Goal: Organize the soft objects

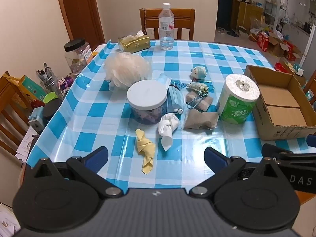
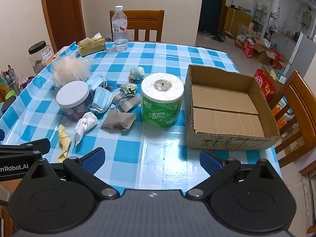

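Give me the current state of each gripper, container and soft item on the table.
left gripper: open, empty
right gripper: open, empty
cardboard box: open, nothing inside
toilet roll: upright, wrapped
white-lid jar: closed
water bottle: capped, upright
tissue pack: open, tissue sticking out
yellow cloth: crumpled
white cloth: knotted
face masks: heaped beside the jar
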{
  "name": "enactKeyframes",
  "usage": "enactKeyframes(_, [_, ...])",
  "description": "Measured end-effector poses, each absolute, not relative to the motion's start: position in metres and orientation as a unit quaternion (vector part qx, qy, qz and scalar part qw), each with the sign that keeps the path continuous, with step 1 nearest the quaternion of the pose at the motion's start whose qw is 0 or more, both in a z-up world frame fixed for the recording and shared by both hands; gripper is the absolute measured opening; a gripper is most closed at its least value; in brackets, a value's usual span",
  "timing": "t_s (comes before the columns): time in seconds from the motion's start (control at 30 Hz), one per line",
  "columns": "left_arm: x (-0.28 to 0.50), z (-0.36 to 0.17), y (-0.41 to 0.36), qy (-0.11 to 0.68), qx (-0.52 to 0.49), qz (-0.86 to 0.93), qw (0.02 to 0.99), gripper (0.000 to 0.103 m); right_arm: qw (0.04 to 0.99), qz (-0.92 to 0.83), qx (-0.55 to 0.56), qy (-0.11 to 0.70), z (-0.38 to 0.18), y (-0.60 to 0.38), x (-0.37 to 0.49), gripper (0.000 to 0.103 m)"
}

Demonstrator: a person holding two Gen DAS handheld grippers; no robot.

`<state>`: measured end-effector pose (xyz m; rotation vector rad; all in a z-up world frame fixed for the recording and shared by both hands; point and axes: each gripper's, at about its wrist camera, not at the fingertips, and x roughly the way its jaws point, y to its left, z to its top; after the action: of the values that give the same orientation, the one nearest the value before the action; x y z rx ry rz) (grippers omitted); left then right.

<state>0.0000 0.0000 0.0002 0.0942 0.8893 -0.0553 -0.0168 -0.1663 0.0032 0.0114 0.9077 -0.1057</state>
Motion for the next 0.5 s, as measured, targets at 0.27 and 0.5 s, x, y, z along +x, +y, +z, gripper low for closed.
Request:
enactKeyframes(0.27, [0.0, 0.0003, 0.0004, 0.43, 0.047, -0.025, 0.901, 0.102, 0.9, -0.048, 0.009, 0.434, 0.0048, -0.1658, -0.0174, 0.103])
enactKeyframes(0.5, [0.001, 0.0007, 0.0021, 0.43, 0.046, -0.025, 0.901, 0.102, 0.9, -0.045, 0.008, 0.433, 0.0055, -0.1632, -0.0189, 0.103])
